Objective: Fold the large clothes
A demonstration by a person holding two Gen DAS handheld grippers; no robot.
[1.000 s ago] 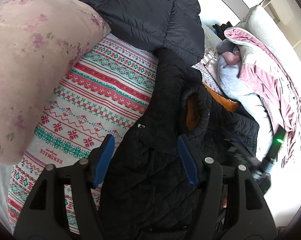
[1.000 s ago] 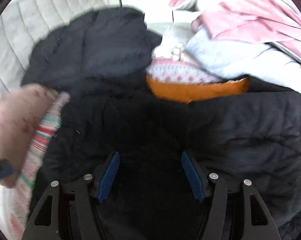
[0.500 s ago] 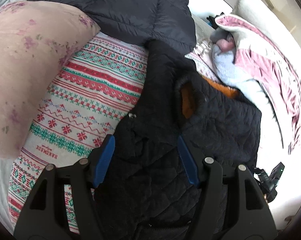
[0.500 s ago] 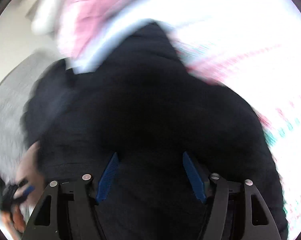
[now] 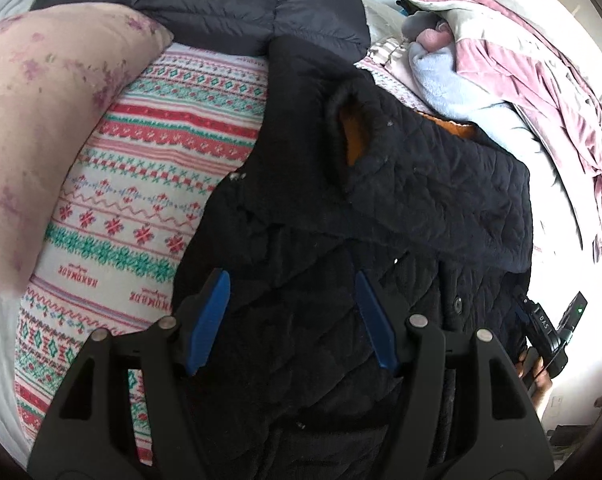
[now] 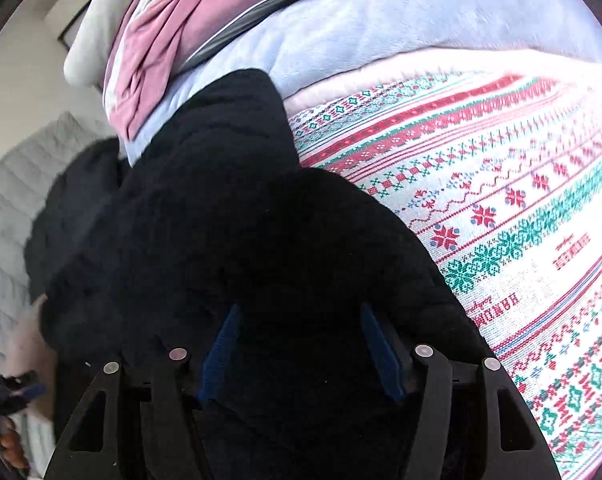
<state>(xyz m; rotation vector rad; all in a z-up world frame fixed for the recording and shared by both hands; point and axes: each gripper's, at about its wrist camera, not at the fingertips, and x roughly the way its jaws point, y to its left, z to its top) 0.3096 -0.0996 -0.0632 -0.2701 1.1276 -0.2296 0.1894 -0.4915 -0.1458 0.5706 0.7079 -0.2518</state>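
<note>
Quilted black jacket [image 5: 421, 184], orange-lined, lies rumpled on knit-patterned blanket [image 5: 149, 168].

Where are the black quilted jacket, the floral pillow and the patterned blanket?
black quilted jacket [image 5: 441, 196]: left wrist view, on its folded-over quilted panel.
floral pillow [image 5: 41, 128]: left wrist view, on the middle of its pink face.
patterned blanket [image 6: 501, 208]: right wrist view, on a bare striped stretch right of the jacket.
</note>
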